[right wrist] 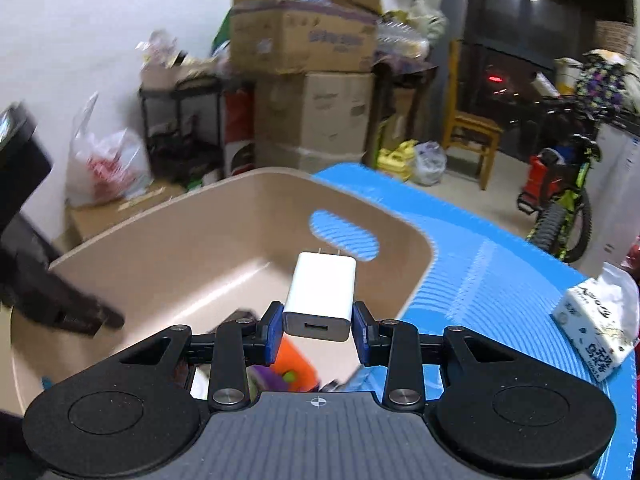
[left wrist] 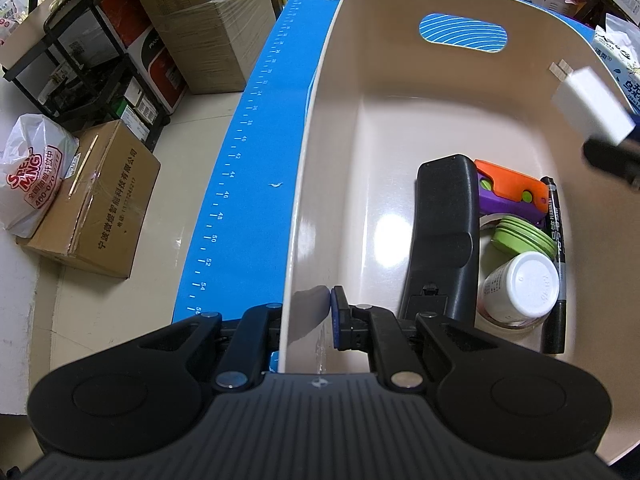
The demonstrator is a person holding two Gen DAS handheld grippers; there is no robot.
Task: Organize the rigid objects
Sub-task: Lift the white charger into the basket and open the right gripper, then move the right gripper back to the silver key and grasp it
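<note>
A beige plastic bin (left wrist: 320, 128) stands on a blue mat (left wrist: 256, 140). My left gripper (left wrist: 306, 320) is shut on the bin's near wall, one pad inside and one outside. In the bin's near right corner lie a black remote-like device (left wrist: 444, 232), an orange and purple toy (left wrist: 512, 192), a green lid (left wrist: 520, 236), a white bottle (left wrist: 520, 288) and a black marker (left wrist: 556, 264). My right gripper (right wrist: 318, 330) is shut on a white wall charger (right wrist: 320, 294), held above the bin (right wrist: 160, 240) with its prongs pointing away. The charger (left wrist: 592, 108) shows blurred at the right edge of the left wrist view.
A tissue pack (right wrist: 596, 332) lies on the mat (right wrist: 480, 280) right of the bin. Beyond the table are cardboard boxes (left wrist: 96, 200), a black shelf (left wrist: 80, 64), plastic bags (left wrist: 32, 176), a wooden chair (right wrist: 472, 136) and a bicycle (right wrist: 560, 208).
</note>
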